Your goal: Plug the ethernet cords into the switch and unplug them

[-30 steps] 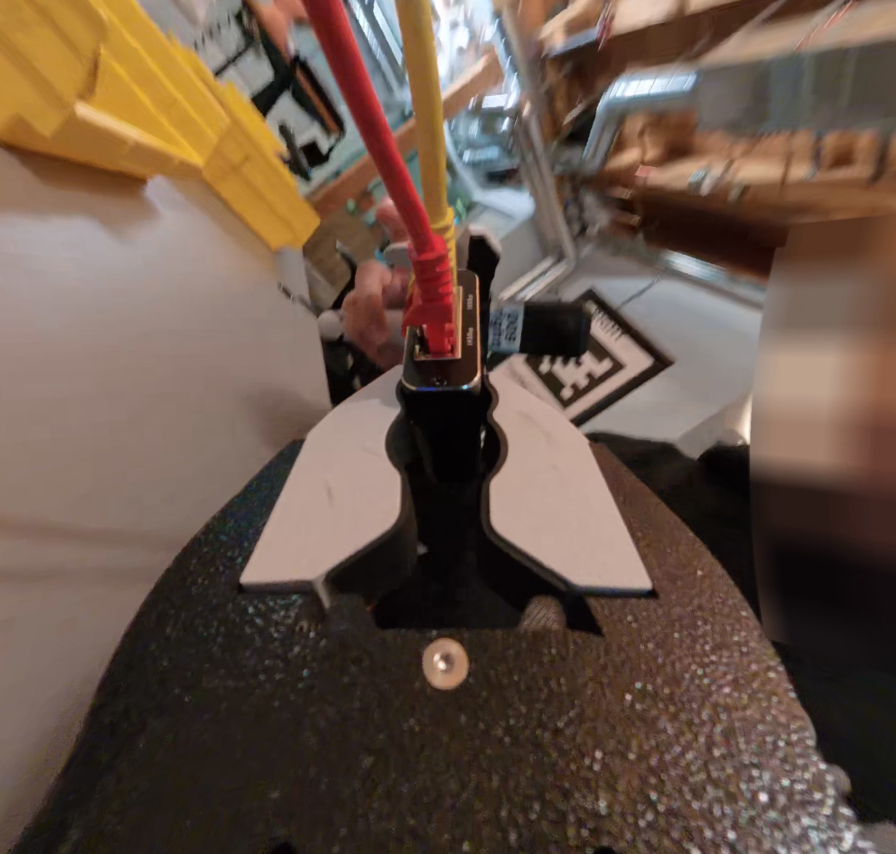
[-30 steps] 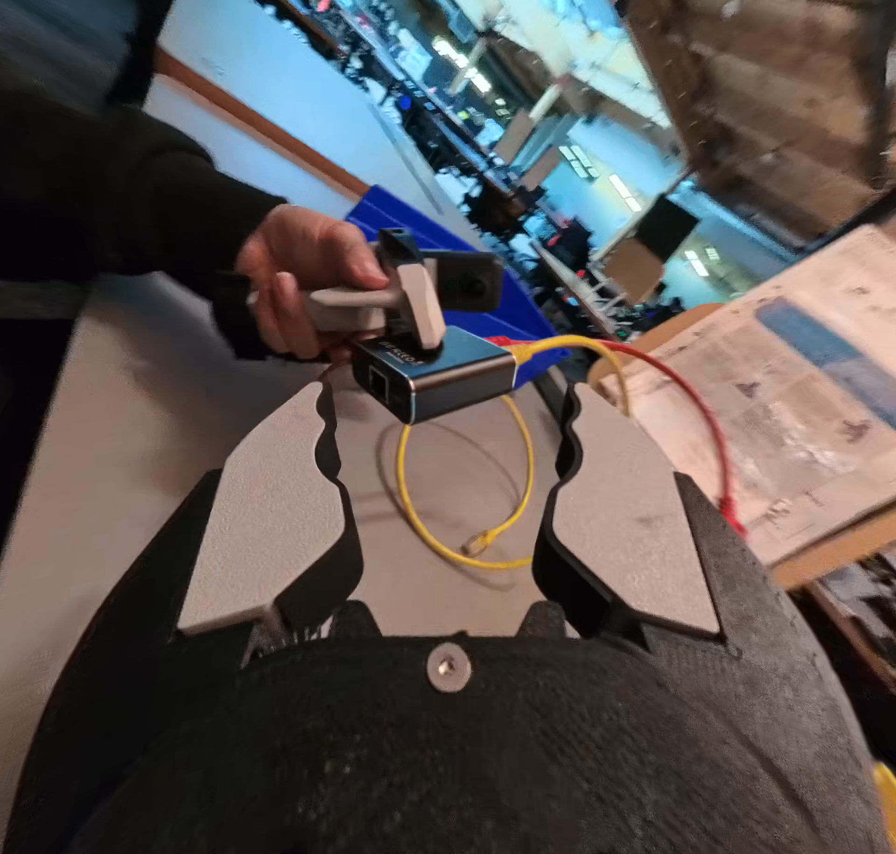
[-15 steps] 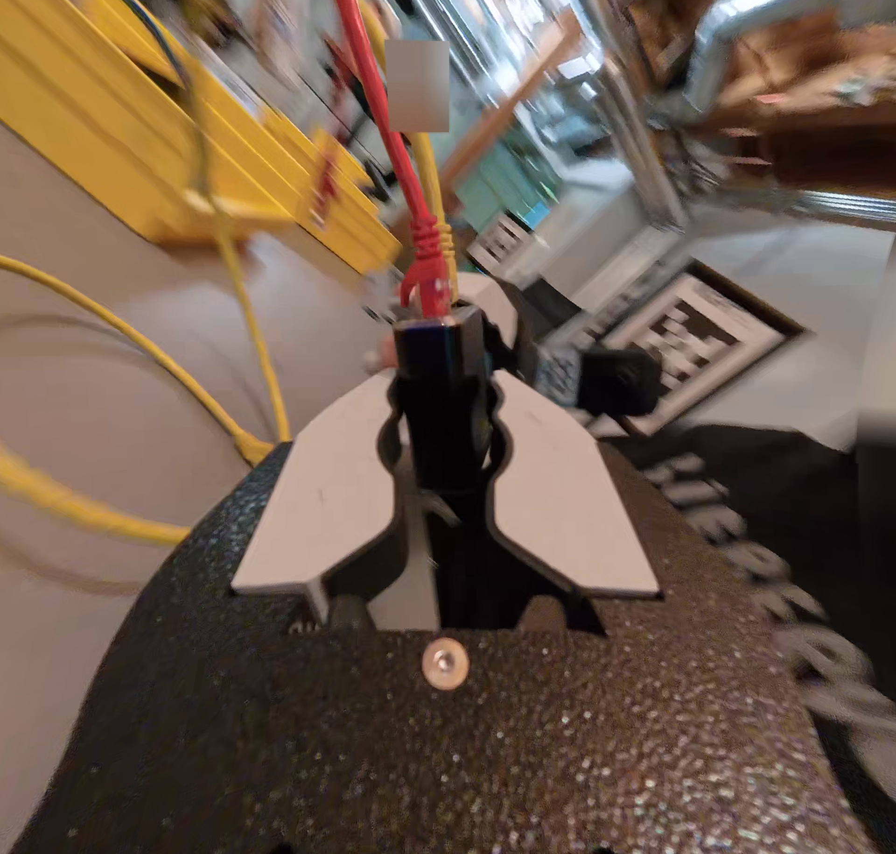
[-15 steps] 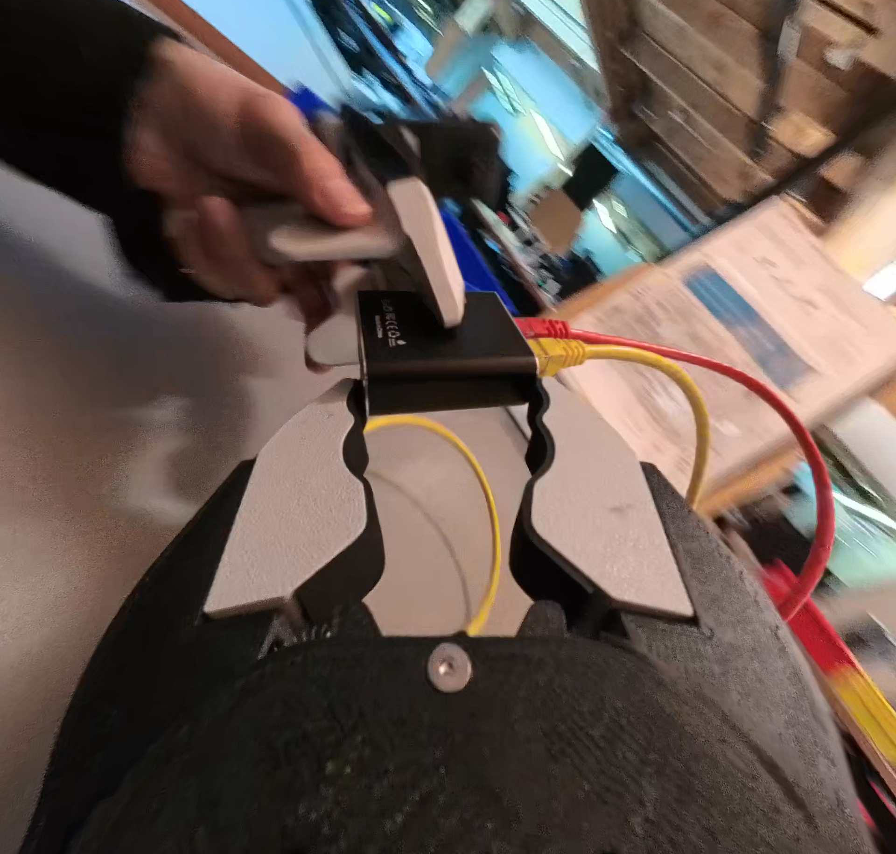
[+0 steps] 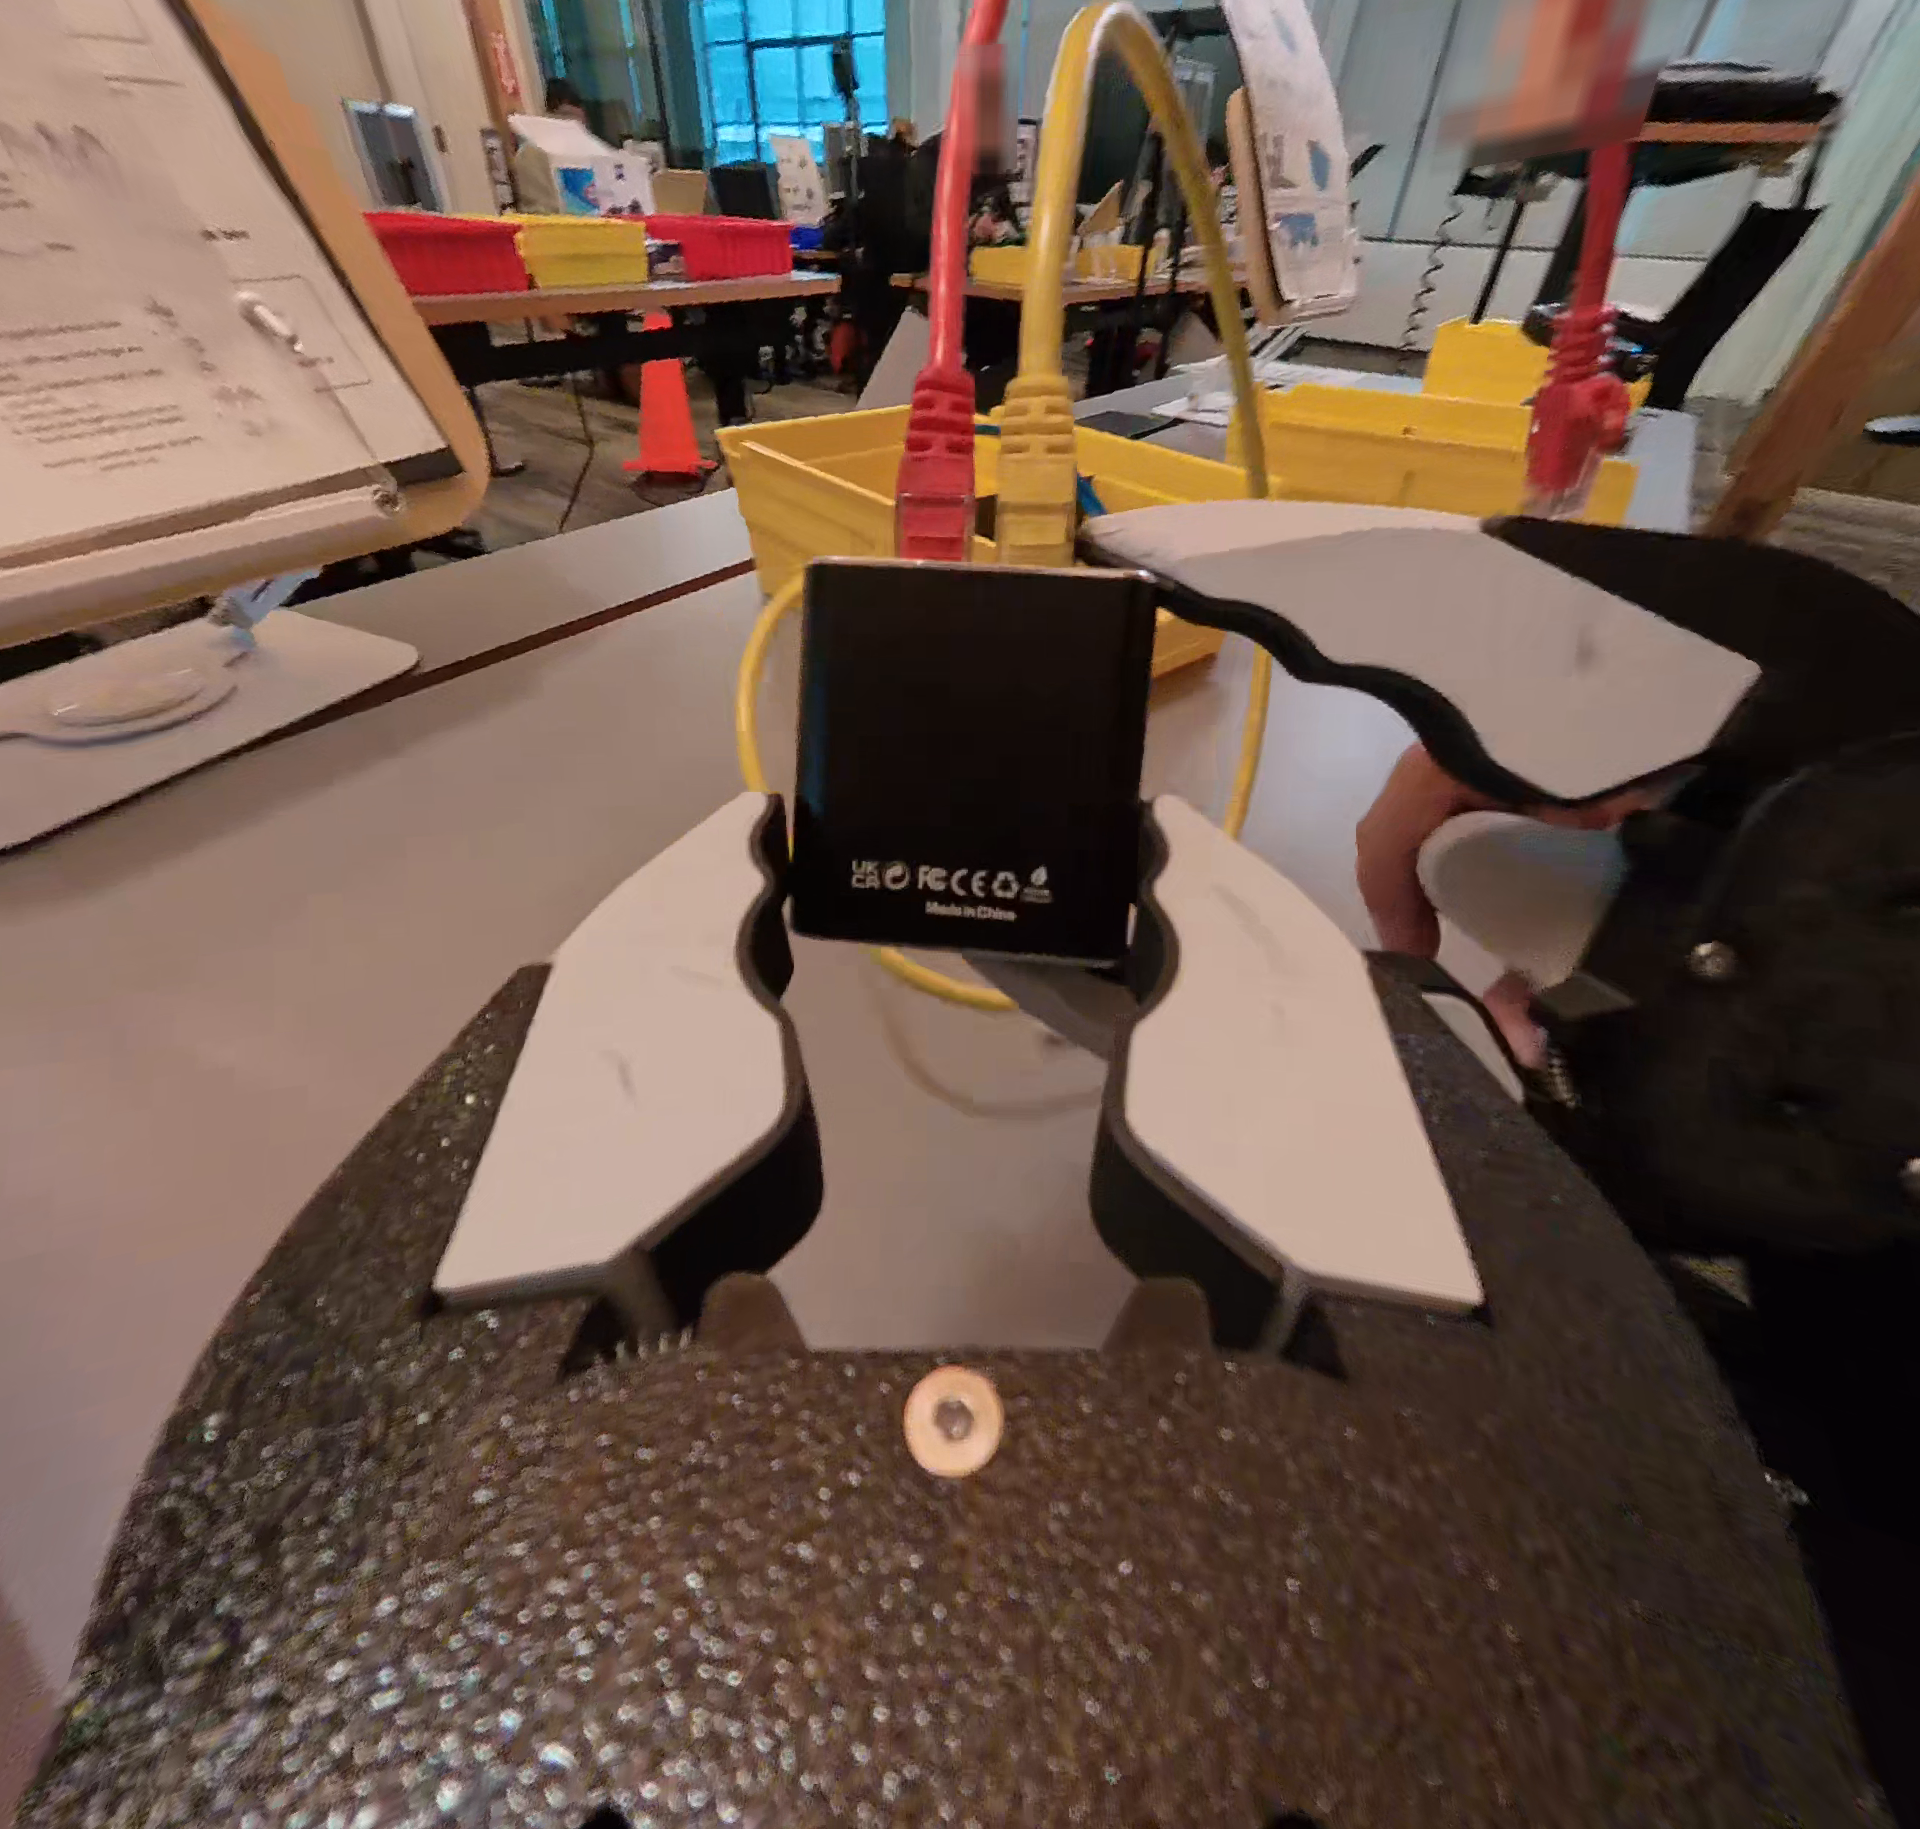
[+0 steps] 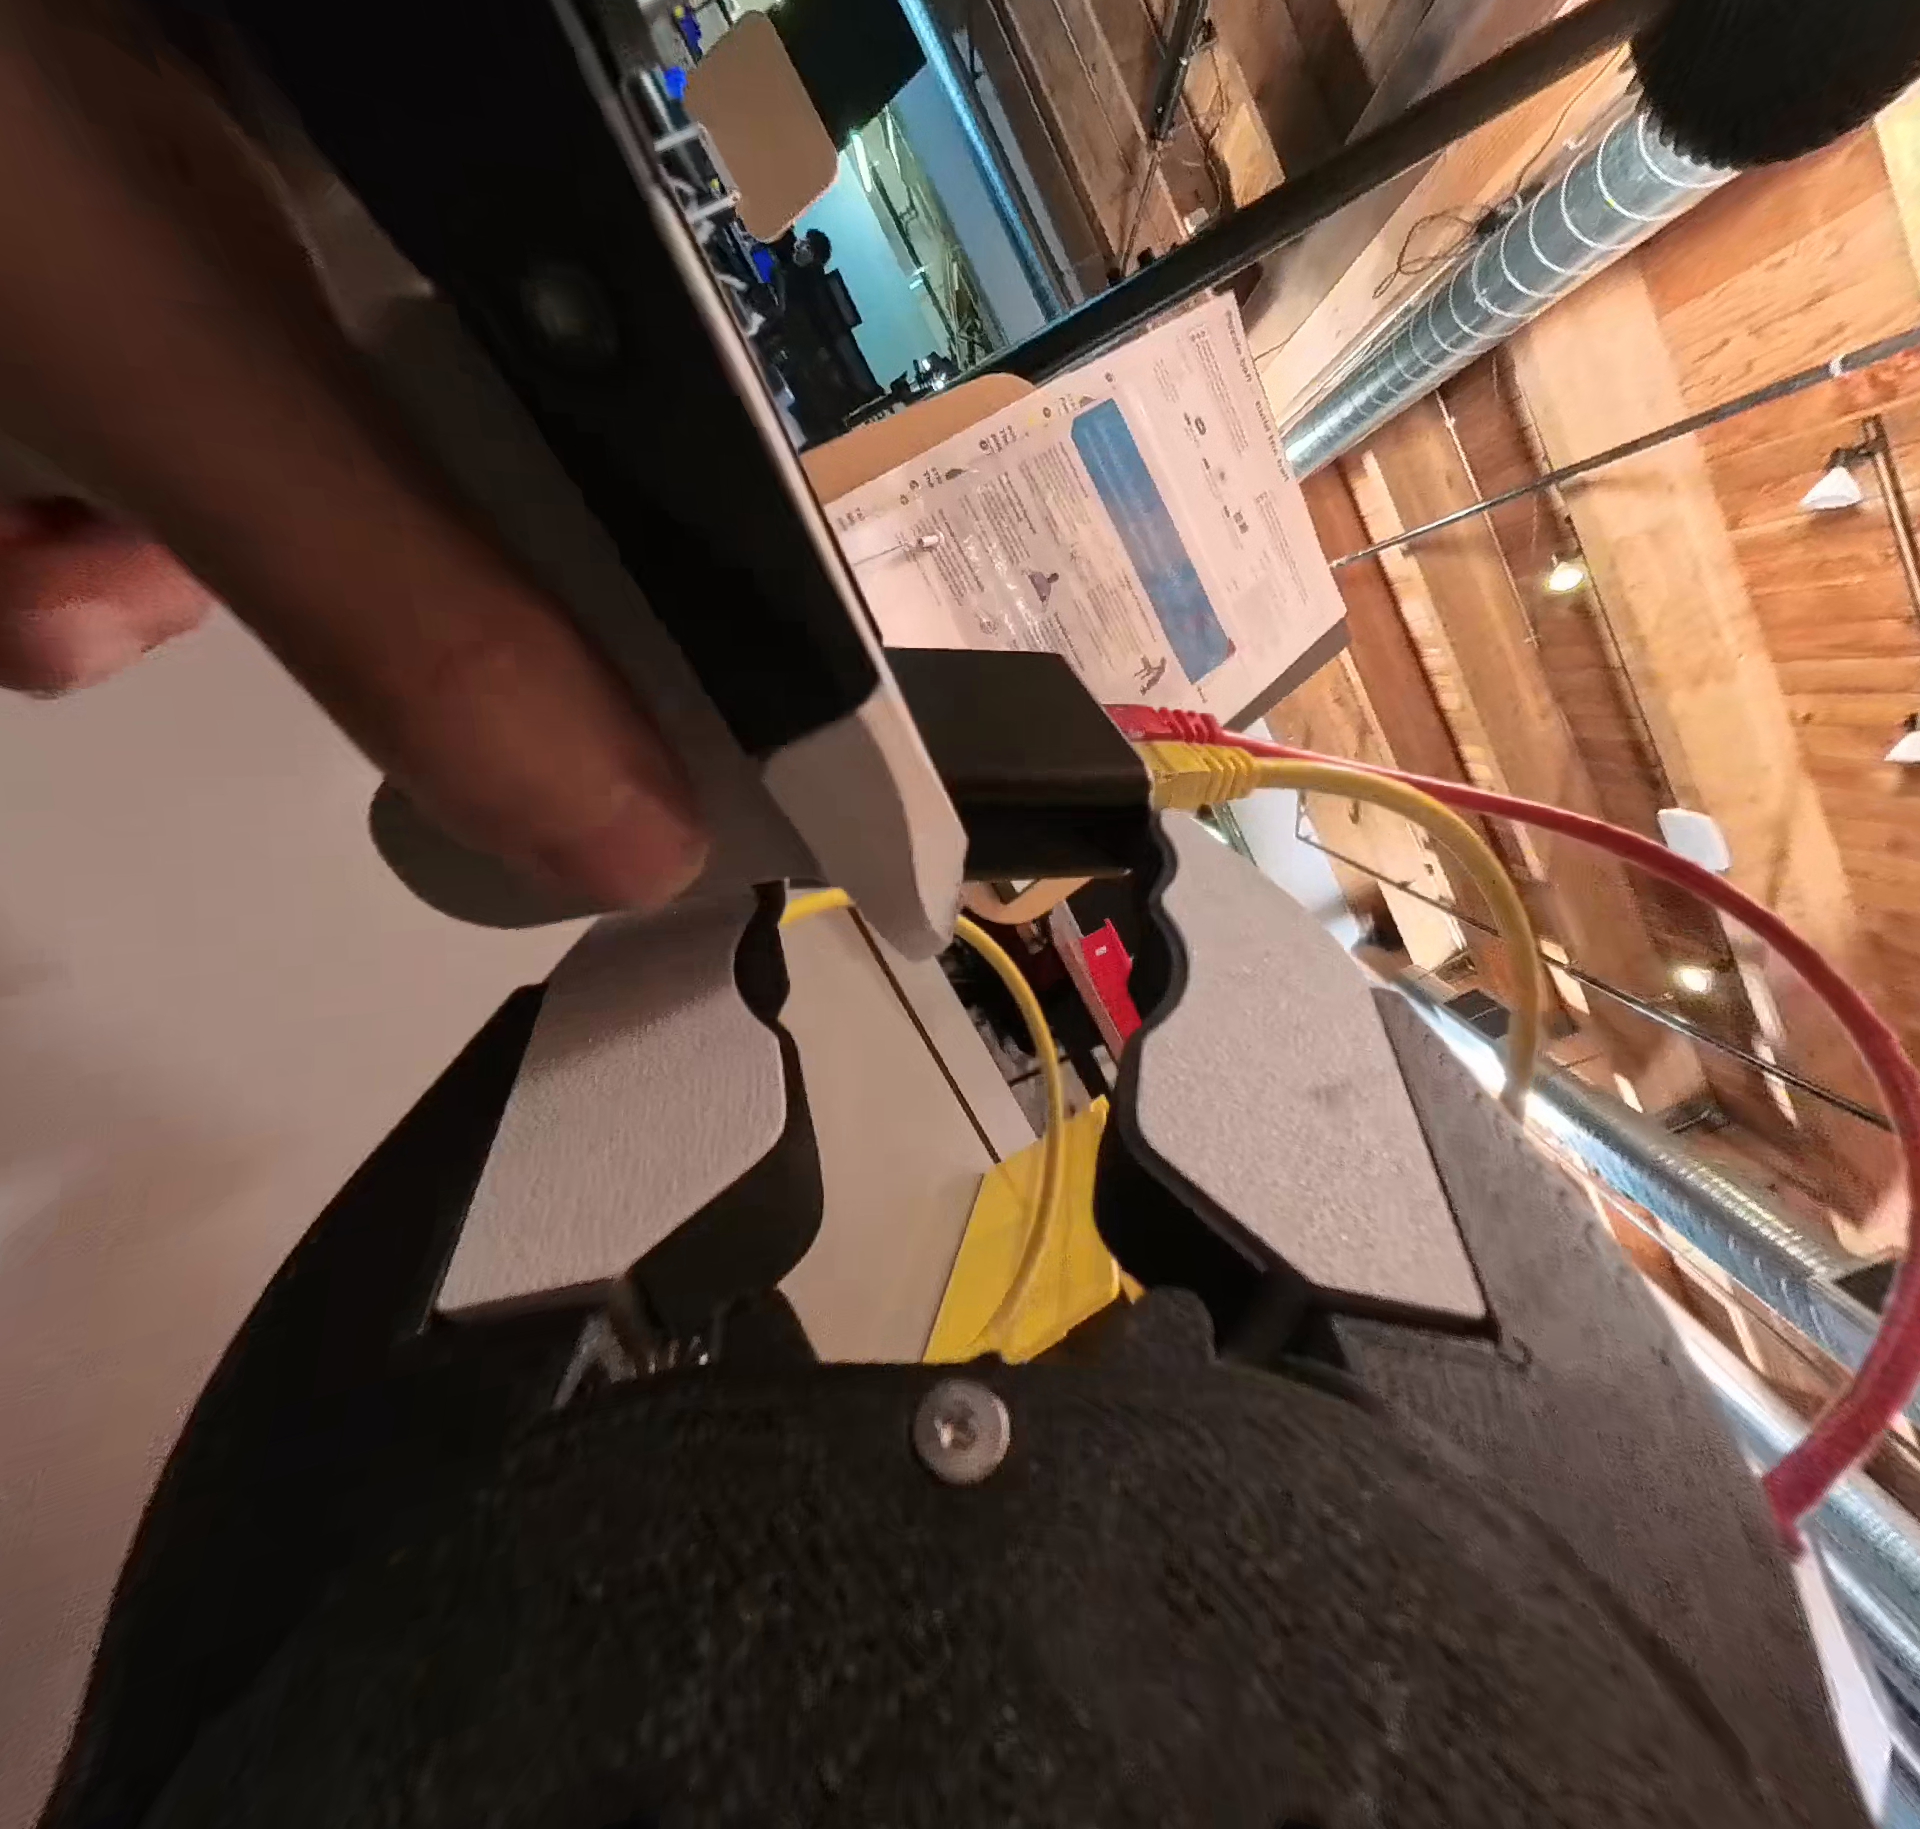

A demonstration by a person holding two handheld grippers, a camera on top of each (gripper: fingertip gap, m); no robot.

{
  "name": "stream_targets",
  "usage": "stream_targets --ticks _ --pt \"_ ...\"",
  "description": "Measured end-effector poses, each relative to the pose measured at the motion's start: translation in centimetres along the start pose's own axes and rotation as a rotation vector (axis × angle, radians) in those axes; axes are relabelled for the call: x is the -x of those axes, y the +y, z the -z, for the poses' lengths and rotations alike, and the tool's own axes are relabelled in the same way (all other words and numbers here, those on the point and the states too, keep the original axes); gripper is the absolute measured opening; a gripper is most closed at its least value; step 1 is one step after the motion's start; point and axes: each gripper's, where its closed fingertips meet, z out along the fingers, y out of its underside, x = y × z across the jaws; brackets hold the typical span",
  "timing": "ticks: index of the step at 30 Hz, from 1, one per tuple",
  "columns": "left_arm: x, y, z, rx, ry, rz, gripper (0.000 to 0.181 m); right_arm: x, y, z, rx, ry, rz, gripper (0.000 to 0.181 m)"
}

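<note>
We find the black switch clamped in both the left gripper and right gripper, red cord and yellow cord plugged into its far edge

Left tongs clamp the black switch, red cord and yellow cord plugged in.

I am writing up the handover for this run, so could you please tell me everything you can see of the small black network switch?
The small black rectangular switch looks like a smooth, slightly glossy box with small pale markings near its lower edge. It is held off the grey table, its flat face toward the left camera. The left gripper clamps its lower end between pale fingers. The right gripper grips it from the other side. A red ethernet cord and a yellow ethernet cord are plugged side by side into its far edge.
</note>
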Motion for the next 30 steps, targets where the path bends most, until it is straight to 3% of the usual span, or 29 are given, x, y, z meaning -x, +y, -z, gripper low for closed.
stream_targets --ticks 4,7,11,14,18,20,21,23,24,25,27,29,30 --pt "0.3 0.0 0.3 -0.003 0.034 -0.013 0.063 0.3 -0.3 -0.1 -0.031 -0.046 -0.012 0.065" --pt "1.4 -1.0 1.3 -0.023 -0.047 -0.241 0.062 0.3 -0.6 0.1 -0.13 -0.12 -0.081 0.062" --pt "1.5 -3.2 2.8 -0.047 -0.137 -0.477 0.062 -0.5 -1.6 1.2 -0.382 -0.259 -0.491 0.072" --pt "0.8 -4.1 3.4 -0.103 -0.076 -0.437 0.061 -0.9 -1.7 1.8 -0.516 -0.395 -0.786 0.074" --pt "-0.3 -4.6 4.0 -0.181 0.066 -0.292 0.061 -0.7 -1.2 2.1 -0.583 -0.563 -1.095 0.072" --pt "-0.8 -6.5 5.3 -0.348 0.114 -0.135 0.0 -0.2 -1.6 2.4 -0.626 -0.636 -1.187 0.076" --pt "-0.8 -6.7 5.3 -0.354 0.144 -0.066 0.0 -0.4 -2.0 2.9 -0.675 -0.663 -1.219 0.075" --pt "-0.2 -4.8 4.0 -0.236 0.137 -0.108 0.0 -0.8 -2.2 2.6 -0.693 -0.638 -1.25 0.064" --pt "0.5 -3.7 3.4 -0.188 0.114 -0.105 0.0 -0.3 -1.1 1.3 -0.584 -0.587 -1.232 0.058" --pt "1.3 -2.5 2.8 -0.131 0.088 -0.053 0.0 0.6 -0.1 0.6 -0.48 -0.579 -1.167 0.065" --pt "1.7 -0.1 1.7 -0.003 0.094 0.025 0.01 2.2 0.4 1.4 -0.43 -0.707 -1.049 0.053" --pt "2.0 1.7 0.9 0.083 0.087 0.01 0.019 2.7 1.3 1.7 -0.373 -0.76 -1.037 0.064" --pt "1.8 2.5 0.6 0.123 0.105 -0.018 0.023 2.3 1.9 1.5 -0.357 -0.735 -1.034 0.06"
